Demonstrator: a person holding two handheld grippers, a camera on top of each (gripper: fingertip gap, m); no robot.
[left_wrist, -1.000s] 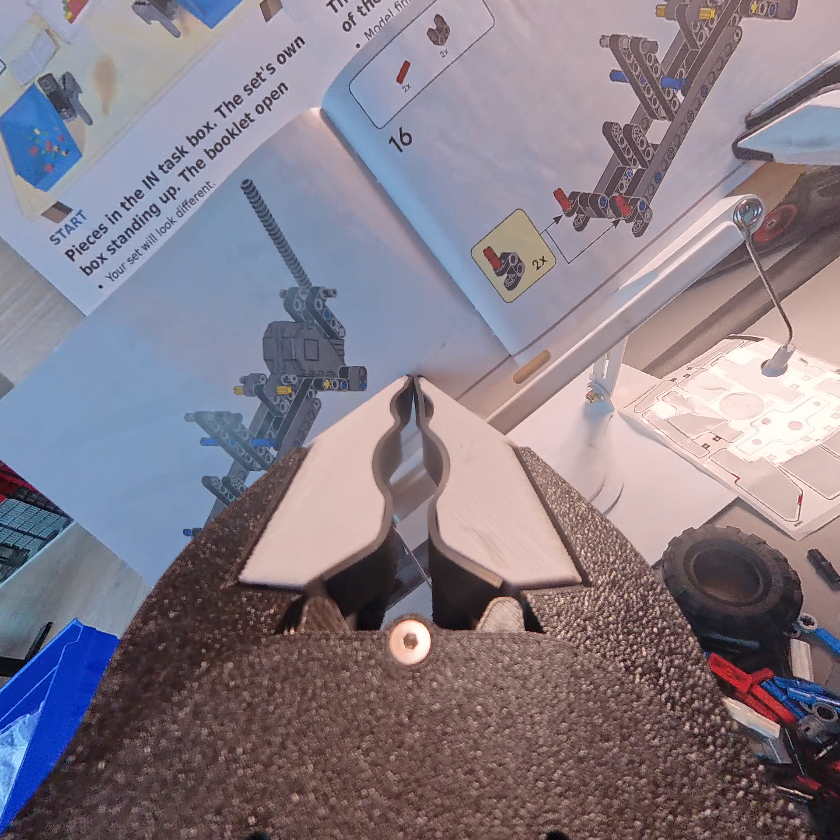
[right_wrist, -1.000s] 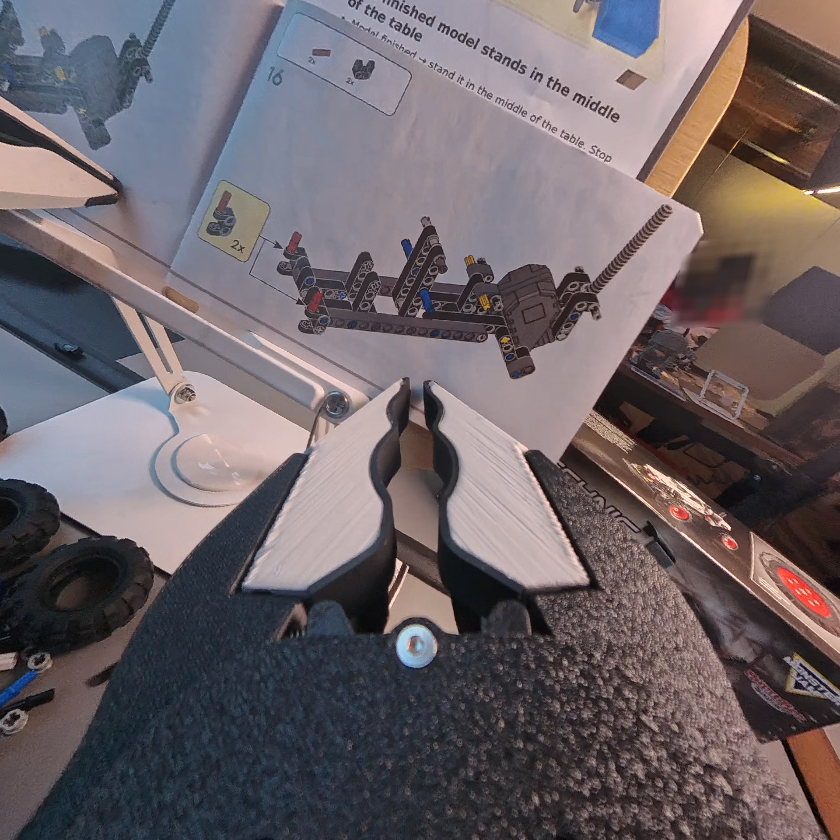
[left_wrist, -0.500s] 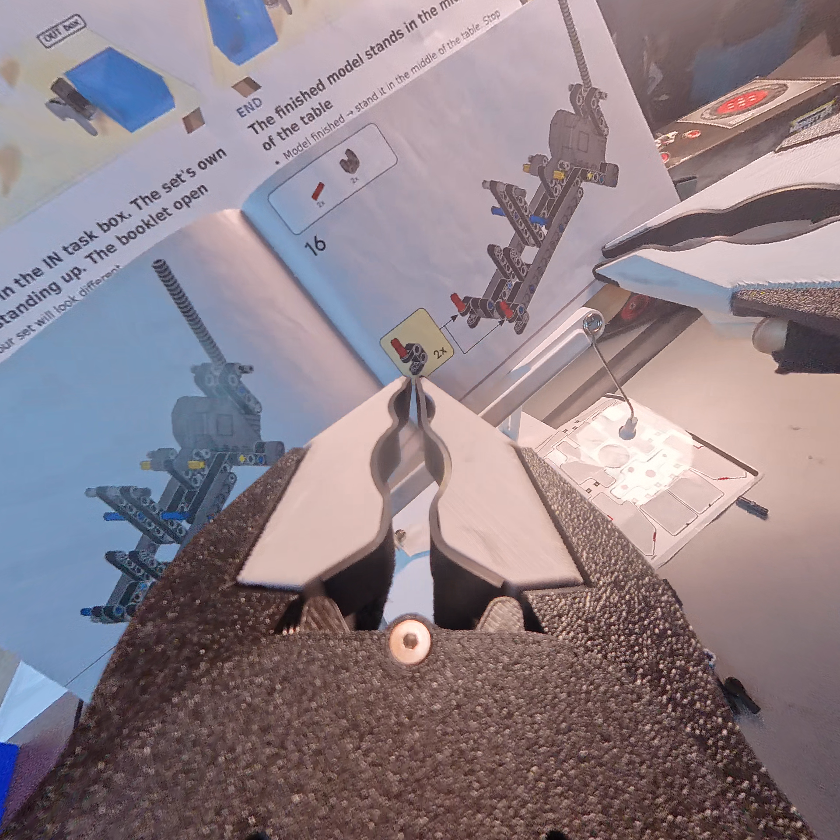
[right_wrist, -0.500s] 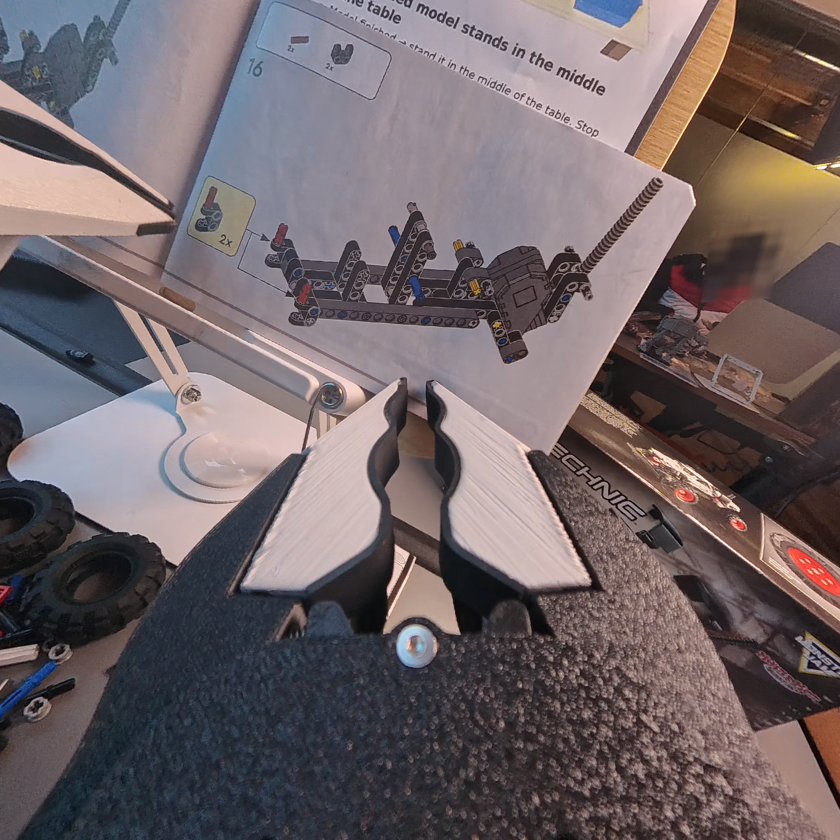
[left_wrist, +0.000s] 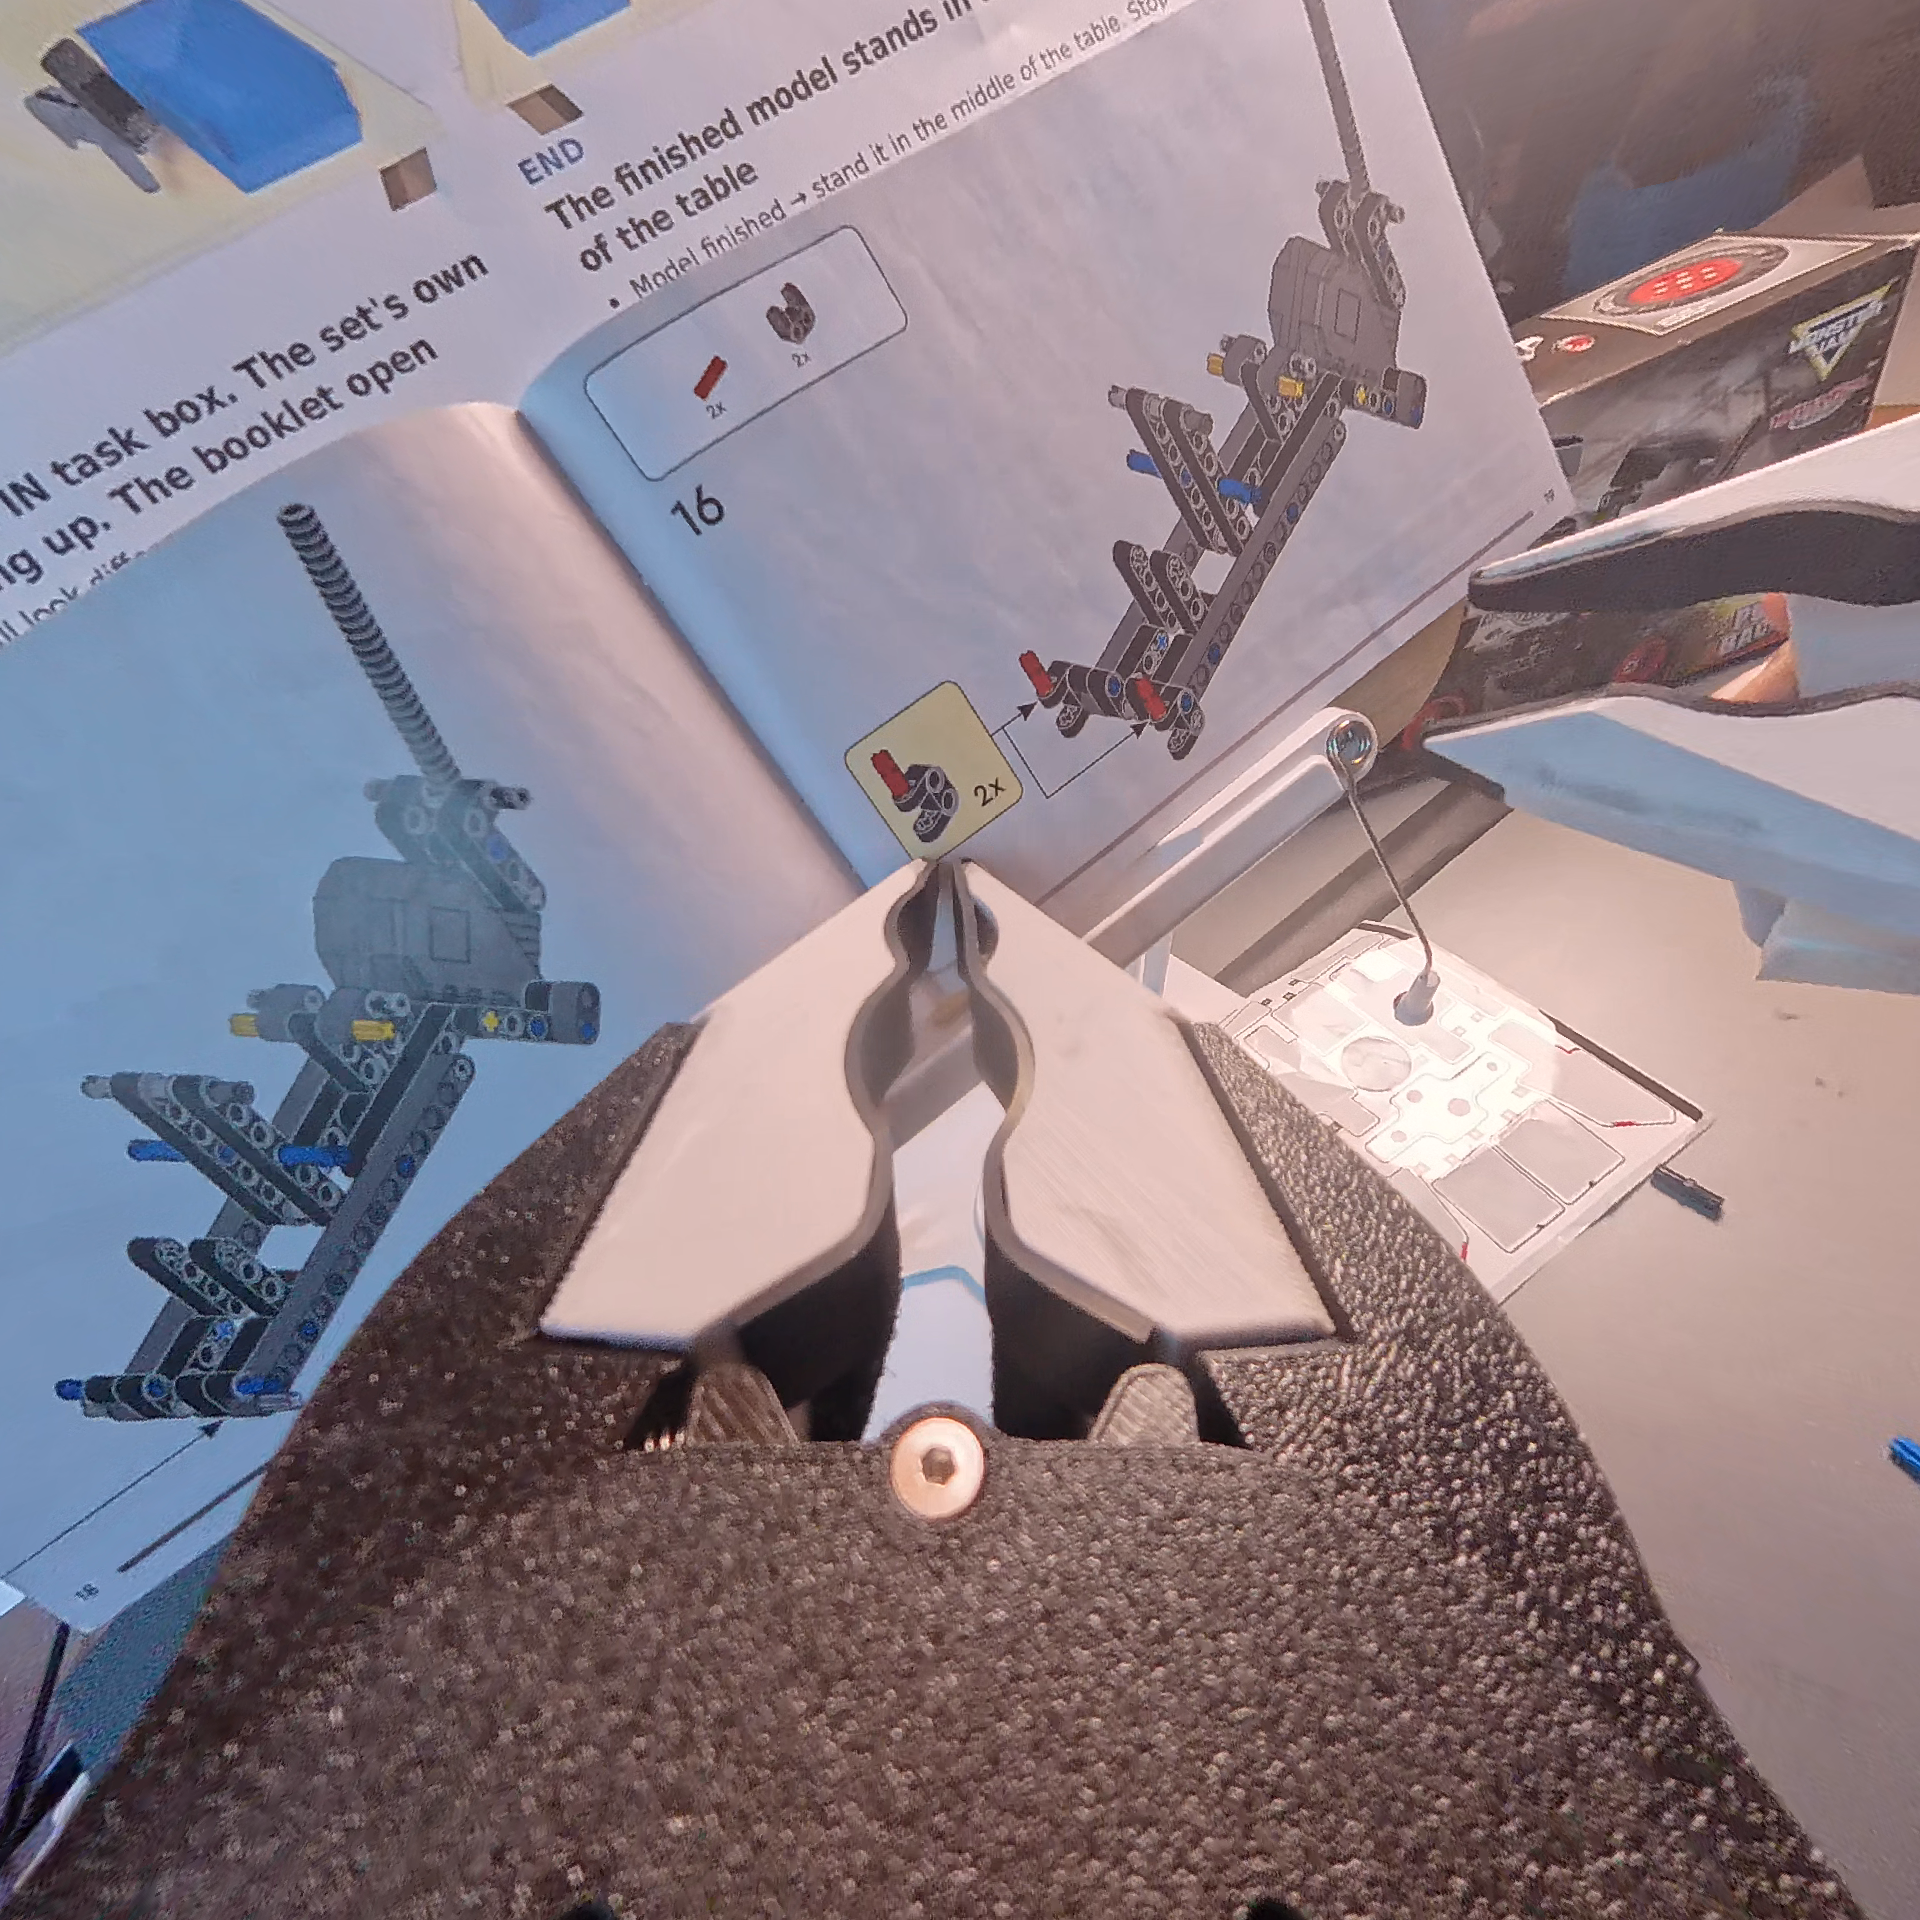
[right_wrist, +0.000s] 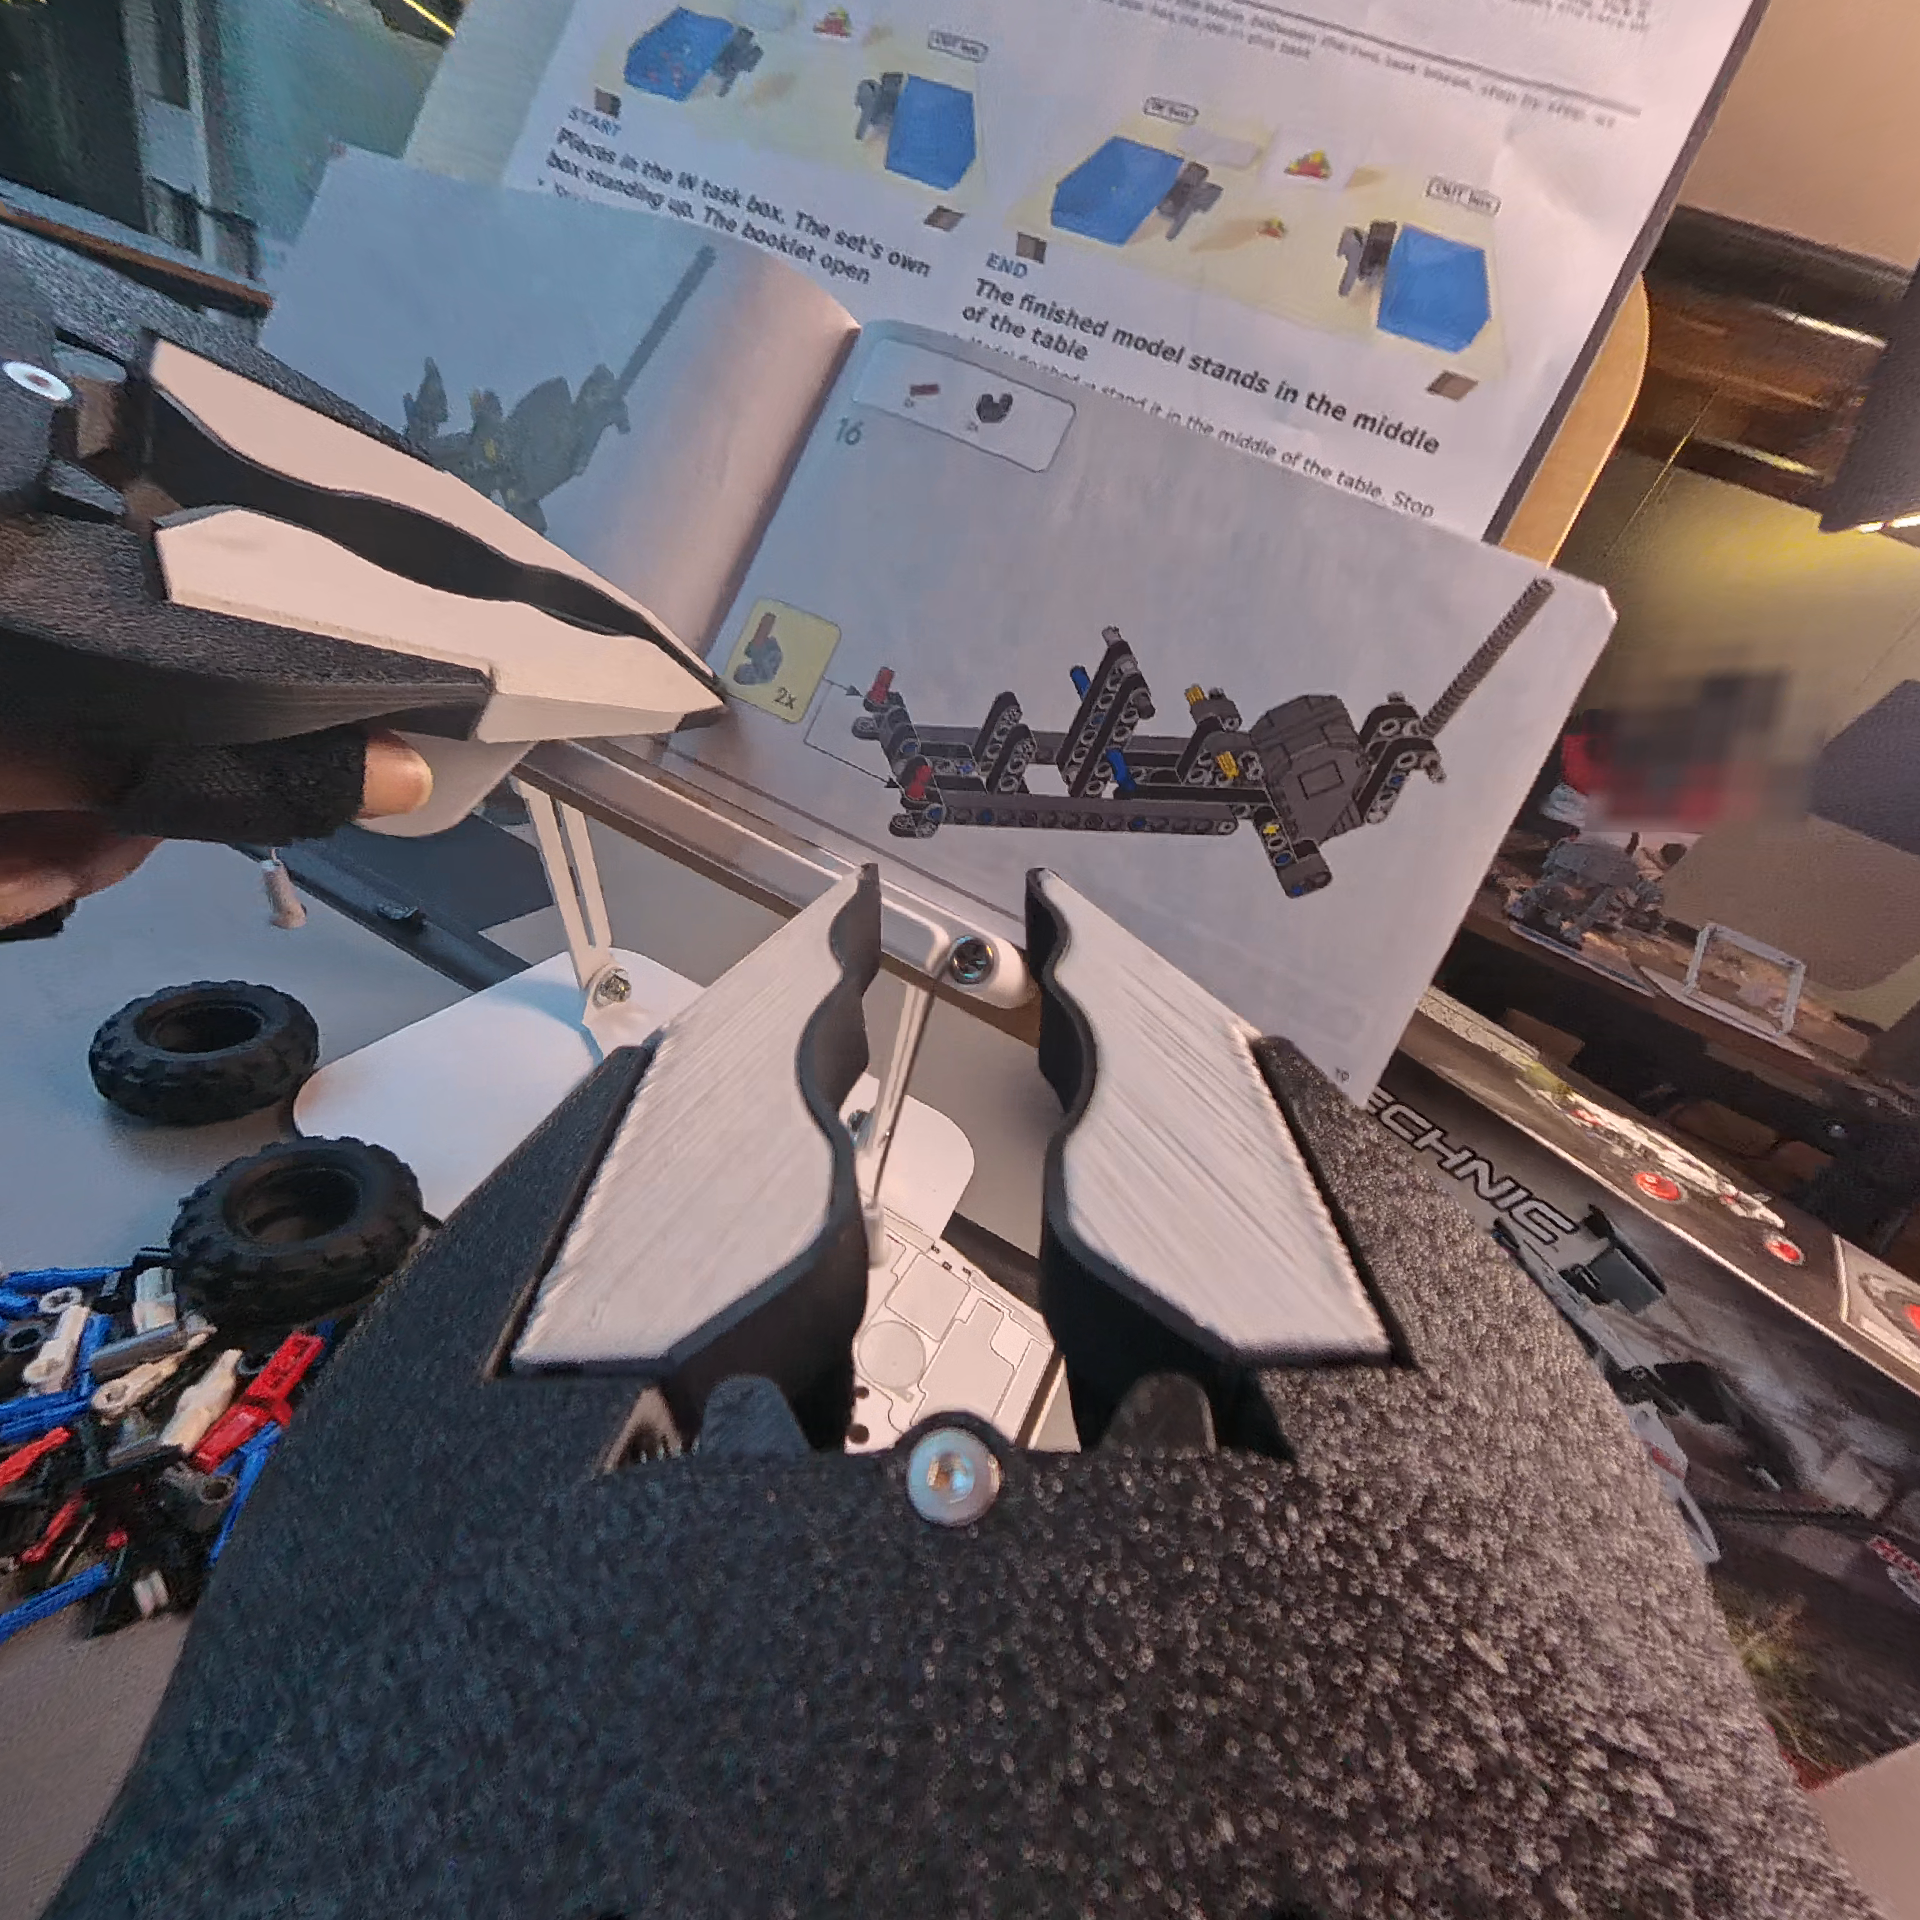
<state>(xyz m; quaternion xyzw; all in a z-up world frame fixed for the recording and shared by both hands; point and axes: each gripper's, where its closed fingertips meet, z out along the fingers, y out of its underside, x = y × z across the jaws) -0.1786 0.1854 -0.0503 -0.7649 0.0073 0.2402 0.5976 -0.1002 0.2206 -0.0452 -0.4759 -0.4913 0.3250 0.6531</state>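
An open instruction booklet (left_wrist: 935, 540) stands on a white stand (left_wrist: 1226, 810) in front of a larger printed sheet (left_wrist: 312, 343). My left gripper (left_wrist: 940, 871) is shut, with its tips at the booklet's bottom edge by the fold. I cannot tell whether it pinches the page. In the right wrist view the left gripper (right_wrist: 712, 701) points at the booklet (right_wrist: 1195, 582), held by a gloved hand (right_wrist: 260, 779). My right gripper (right_wrist: 951, 894) is open and empty, just in front of the stand's ledge (right_wrist: 727, 821). It also shows in the left wrist view (left_wrist: 1455, 665).
Two black tyres (right_wrist: 203, 1049) (right_wrist: 296, 1226) and a pile of small blue, red, white and black pieces (right_wrist: 125, 1403) lie at the left. A sticker sheet (left_wrist: 1455, 1122) lies by the stand's base (right_wrist: 468, 1091). A dark printed box (right_wrist: 1662, 1299) lies at the right. The left gripper's tips are roughly 9 centimeters from the right gripper's.
My right gripper has opened and drawn back from the booklet. My left gripper, still shut, has moved right along the booklet to the fold.
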